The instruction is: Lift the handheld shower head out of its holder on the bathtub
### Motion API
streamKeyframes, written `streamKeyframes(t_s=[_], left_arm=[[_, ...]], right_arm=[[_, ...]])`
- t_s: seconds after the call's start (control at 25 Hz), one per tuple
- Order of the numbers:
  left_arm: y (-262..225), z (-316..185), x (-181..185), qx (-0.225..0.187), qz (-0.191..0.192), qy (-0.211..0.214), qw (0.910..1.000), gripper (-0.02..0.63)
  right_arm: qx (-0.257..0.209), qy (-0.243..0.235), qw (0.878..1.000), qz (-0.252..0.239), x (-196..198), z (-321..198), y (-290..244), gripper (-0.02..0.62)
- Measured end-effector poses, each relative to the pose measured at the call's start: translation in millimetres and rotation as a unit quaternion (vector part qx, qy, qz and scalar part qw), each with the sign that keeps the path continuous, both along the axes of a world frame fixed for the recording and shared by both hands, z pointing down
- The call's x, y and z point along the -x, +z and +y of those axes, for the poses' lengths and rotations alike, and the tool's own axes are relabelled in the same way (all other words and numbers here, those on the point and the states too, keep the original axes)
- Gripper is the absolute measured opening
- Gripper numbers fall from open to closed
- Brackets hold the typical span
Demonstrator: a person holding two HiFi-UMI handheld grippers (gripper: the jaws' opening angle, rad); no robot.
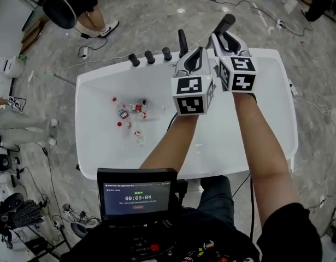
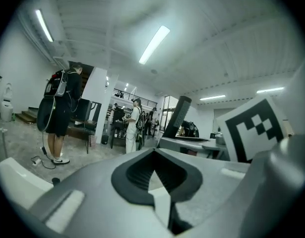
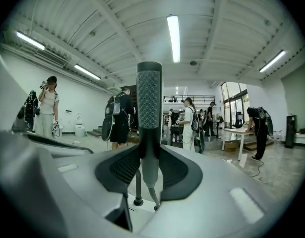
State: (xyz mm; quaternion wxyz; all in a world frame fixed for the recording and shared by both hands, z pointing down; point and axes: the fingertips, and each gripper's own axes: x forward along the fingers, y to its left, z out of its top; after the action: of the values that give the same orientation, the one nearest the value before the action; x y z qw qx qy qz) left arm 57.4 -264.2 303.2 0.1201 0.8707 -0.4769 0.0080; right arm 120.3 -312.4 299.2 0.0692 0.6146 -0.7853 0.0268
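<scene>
The handheld shower head (image 3: 149,108) is a dark grey wand with a dotted face, and it stands upright between the jaws of my right gripper (image 3: 150,170). That gripper is shut on its handle. From the handle's lower end a thin hose (image 3: 153,197) runs down to the white tub deck, next to a small black post (image 3: 138,201). In the head view the shower head (image 1: 225,23) juts out past my right gripper (image 1: 219,37) over the bathtub's far rim (image 1: 266,53). My left gripper (image 1: 196,53) hovers just beside it, shut and holding nothing (image 2: 152,180).
On the far rim stand three black knobs (image 1: 149,57) and a black faucet lever (image 1: 182,40). Several small bottles (image 1: 129,113) lie in the white tub. A monitor (image 1: 137,192) sits near my body. People and cables (image 1: 91,42) are on the floor around.
</scene>
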Motion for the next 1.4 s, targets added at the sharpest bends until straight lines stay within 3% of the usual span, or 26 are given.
streamKeyframes(t_s=[0.36,0.56,0.8,1.0,1.4], left_arm=[[-146,97,56,-0.065,0.002,0.058,0.9962,0.002],[-172,166,64,-0.086,-0.007,0.105,0.9907,0.002],[-206,225,69,-0.112,0.009,0.136,0.9843,0.002],[-208,244,64,-0.118,0.015,0.139,0.9832,0.002],[-186,235,84,-0.111,0.006,0.118,0.9868,0.002]], right_arm=[[-0.086,0.053,0.995,-0.026,30,159,-161,0.14],[-0.137,0.055,0.989,-0.028,53,245,-214,0.14],[-0.182,0.033,0.982,-0.029,83,327,-261,0.14],[-0.186,0.033,0.982,0.001,84,354,-262,0.141],[-0.171,0.03,0.985,-0.011,92,339,-234,0.14]])
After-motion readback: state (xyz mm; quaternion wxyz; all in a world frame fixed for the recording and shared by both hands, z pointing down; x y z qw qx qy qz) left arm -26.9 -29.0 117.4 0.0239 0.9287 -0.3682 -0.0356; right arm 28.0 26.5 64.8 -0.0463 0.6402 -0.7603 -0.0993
